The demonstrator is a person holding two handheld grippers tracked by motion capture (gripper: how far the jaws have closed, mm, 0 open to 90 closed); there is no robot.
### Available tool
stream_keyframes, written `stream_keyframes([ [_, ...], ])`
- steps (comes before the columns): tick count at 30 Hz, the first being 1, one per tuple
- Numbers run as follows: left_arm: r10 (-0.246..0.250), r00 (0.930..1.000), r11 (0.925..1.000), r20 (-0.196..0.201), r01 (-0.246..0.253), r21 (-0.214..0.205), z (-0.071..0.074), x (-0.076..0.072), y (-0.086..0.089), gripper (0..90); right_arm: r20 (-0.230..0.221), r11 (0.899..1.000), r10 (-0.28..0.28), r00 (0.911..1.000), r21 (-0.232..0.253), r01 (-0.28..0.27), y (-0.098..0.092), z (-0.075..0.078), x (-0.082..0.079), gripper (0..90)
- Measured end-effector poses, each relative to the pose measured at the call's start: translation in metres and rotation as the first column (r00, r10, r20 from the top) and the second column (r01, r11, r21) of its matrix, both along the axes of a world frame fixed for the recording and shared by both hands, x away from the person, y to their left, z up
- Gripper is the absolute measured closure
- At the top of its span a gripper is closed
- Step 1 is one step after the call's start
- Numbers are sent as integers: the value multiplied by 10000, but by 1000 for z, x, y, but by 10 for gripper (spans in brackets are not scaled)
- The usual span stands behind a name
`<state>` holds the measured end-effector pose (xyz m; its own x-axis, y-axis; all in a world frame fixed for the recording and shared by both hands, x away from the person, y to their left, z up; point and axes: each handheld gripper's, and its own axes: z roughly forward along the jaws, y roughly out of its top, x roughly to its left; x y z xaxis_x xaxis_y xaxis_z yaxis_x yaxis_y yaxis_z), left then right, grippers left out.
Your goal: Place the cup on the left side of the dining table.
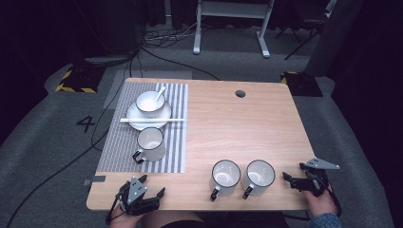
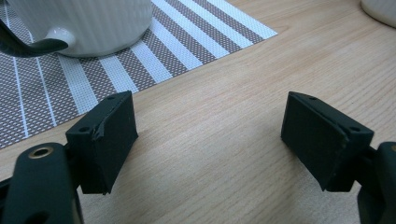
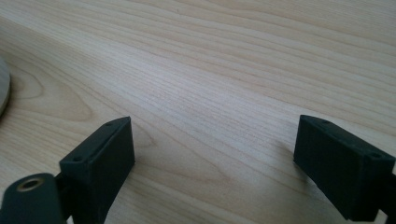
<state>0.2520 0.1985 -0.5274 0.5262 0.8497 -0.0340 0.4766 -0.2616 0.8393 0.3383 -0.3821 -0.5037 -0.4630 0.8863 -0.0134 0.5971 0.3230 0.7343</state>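
Nearest our right gripper [image 1: 291, 179] stand two white mugs with dark rims, side by side near the front edge of the bench [image 1: 237, 123]. The right mug [image 1: 260, 174] sits just beside that gripper without touching it; its dark handle points toward the front edge and a little to the left. The left mug [image 1: 225, 175] stands just beside it, its handle pointing the same way. Both are upright, mouths up, and look empty.

Our right gripper lies low over the bench at the front right corner, its tips aimed left toward the right mug. In the right gripper view its jaws stand apart with only bare wood between them; a pale curved edge [image 3: 3, 88] shows at the far left, which we cannot identify for certain.

Our left gripper [image 1: 154, 192] rests at the front left, jaws wide apart over bare wood, holding nothing.

Beyond it a striped placemat [image 1: 177, 142] carries a third mug [image 1: 151, 142], upright, handle toward the front left. Behind that mug, one white plate [image 1: 135, 121] bears one bowl [image 1: 149, 102] with one spoon [image 1: 160, 92] leaning in it. The chopsticks [image 1: 176, 120] lie across the plate's near rim, long axis running left to right.

We count three mugs, one plate, one bowl, one spoon, one placemat.
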Motion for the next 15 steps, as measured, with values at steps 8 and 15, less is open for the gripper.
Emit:
stream_keyframes([
  [8, -31, 10000, 10000, -7, 31, -6, 0, 0, 0, 183, -123, 9999, -66, 9999, -78, 65, 0, -1, 4, 33],
  [15, -101, 9999, 9999, 27, 101, 46, 0, 0, 0, 177, -319, 9995, -301, 9990, -89, 298, 2, -1, 9, 0],
])
